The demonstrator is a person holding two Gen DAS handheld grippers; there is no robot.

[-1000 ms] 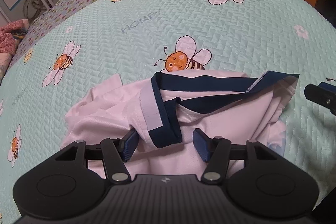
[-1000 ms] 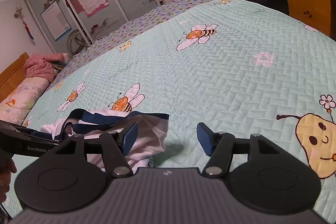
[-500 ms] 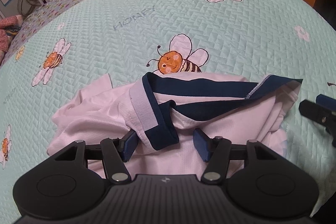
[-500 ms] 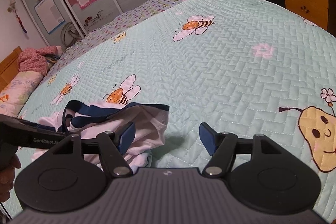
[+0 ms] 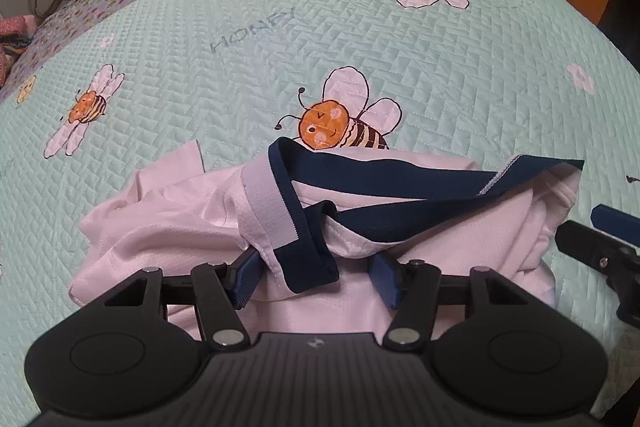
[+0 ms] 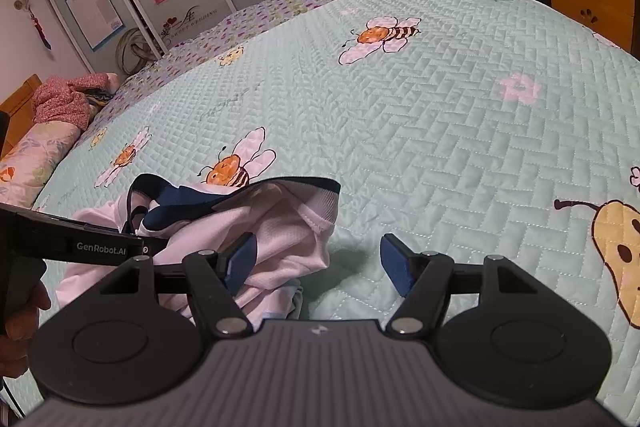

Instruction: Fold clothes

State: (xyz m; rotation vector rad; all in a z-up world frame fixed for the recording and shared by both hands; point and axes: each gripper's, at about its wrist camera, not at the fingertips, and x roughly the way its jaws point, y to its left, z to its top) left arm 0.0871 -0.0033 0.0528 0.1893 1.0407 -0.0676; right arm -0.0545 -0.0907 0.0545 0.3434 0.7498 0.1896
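Right now your left gripper (image 5: pixel 316 273) gapes wide around the white shirt's (image 5: pixel 180 227) navy collar (image 5: pixel 308 259), lower centre; your right gripper (image 6: pixel 320 265) gapes empty beside it.

You get soft, even indoor light – no glare, both views sharp. The shirt (image 6: pixel 280 227) throws a faint shadow onto the quilt (image 6: pixel 460 131) beside it. Fisheye bends the bed's edges, and corners go dark.

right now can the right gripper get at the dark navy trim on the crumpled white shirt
Probably yes: the right gripper is open beside the white shirt, and nothing lies over the navy trim just ahead of its left finger.
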